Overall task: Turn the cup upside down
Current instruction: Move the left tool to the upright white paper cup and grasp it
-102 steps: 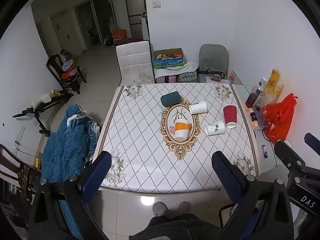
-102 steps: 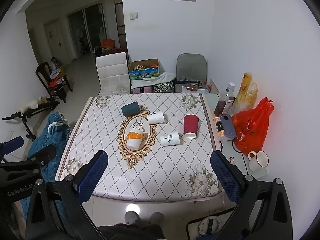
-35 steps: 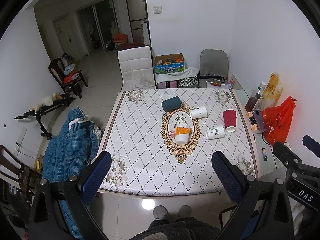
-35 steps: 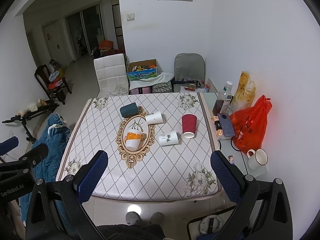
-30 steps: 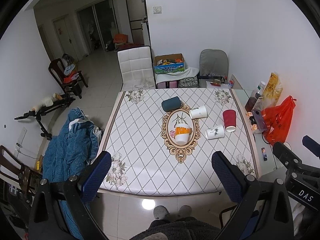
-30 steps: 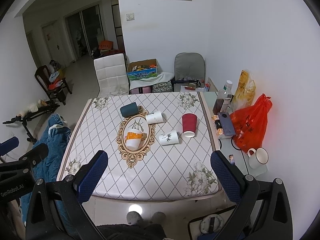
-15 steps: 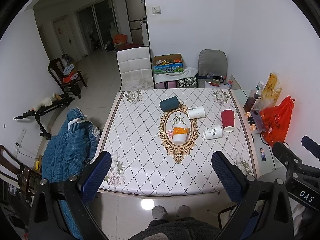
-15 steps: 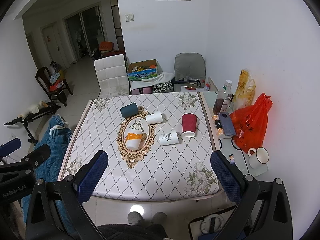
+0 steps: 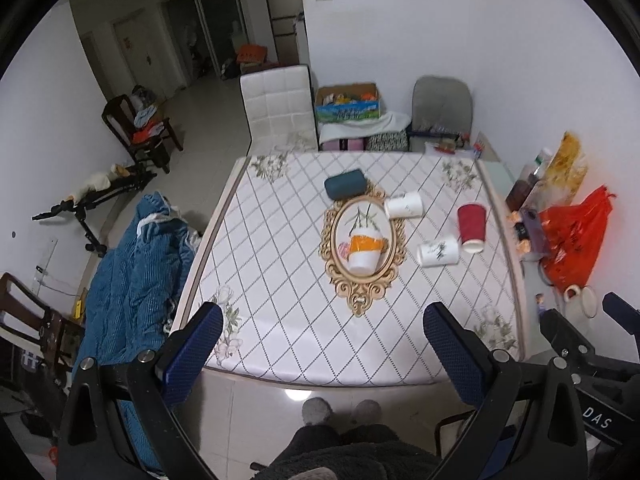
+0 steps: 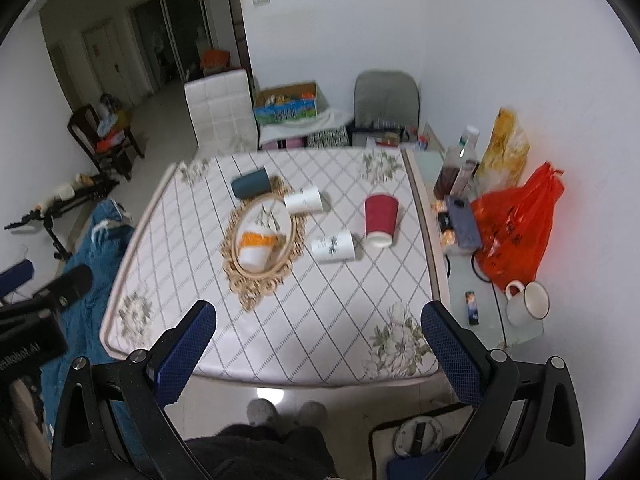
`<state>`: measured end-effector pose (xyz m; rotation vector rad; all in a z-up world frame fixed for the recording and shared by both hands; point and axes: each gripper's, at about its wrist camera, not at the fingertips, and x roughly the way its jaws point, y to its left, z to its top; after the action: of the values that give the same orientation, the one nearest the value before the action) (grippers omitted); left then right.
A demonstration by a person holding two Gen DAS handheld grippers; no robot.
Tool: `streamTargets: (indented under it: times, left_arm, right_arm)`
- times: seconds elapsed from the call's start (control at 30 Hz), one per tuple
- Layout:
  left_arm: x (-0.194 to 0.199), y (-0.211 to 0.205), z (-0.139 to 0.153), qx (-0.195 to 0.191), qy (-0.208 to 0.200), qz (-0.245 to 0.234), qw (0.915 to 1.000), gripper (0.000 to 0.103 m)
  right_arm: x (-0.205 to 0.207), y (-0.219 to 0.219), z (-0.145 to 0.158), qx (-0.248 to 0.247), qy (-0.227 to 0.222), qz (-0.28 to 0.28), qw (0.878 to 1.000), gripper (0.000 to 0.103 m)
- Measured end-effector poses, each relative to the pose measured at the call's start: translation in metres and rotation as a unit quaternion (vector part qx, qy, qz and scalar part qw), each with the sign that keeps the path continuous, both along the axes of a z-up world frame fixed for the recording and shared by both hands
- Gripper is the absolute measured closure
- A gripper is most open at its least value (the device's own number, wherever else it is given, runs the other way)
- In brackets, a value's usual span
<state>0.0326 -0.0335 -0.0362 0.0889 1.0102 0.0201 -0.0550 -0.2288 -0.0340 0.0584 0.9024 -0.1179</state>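
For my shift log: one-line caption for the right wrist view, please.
Open right gripper above table; five cups lie on it, none grasped.

near tablecloth point(image 10: 304, 320): bare | centre: cups clustered point(image 10: 334, 246) | right edge: red bag point(image 10: 516, 232)

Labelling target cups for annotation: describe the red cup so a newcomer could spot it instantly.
Start at the quilted table with the diamond-pattern cloth and go to its right side, near the orange plastic bag. The red cup lies there, just right of a white cup with a plant print. It is the only red cup; the others are white, dark teal or white with an orange band.
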Motion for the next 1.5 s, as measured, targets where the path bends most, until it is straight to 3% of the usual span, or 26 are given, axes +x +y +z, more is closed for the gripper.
streamTargets:
  times: [0.4, 0.77, 1.27, 1.5]
  left_arm:
    - [0.058, -0.007, -0.077, 0.025, 0.072, -0.010, 0.9971, 0.000]
    - [0.147, -0.017, -0.123, 0.033, 0.111, -0.058, 0.9916, 0.000]
    - [0.288, -0.052, -0.207, 0.092, 0.159, -0.116, 0.9761, 0.000]
    - [0.344, -0.091, -0.246, 0.137, 0.163, -0.162, 0.9635, 0.000]
  right_arm:
    - [0.063, -0.021, -0.102, 0.010, 0.104, -0.022, 0.994, 0.000]
    - [0.130, -0.021, -0.143, 0.022, 0.153, -0.062, 0.986, 0.000]
    - [0.239, -0.039, -0.231, 0.031, 0.229, -0.105, 0.967, 0.000]
    - [0.270, -0.054, -0.279, 0.023, 0.274, -0.122, 0.954, 0.000]
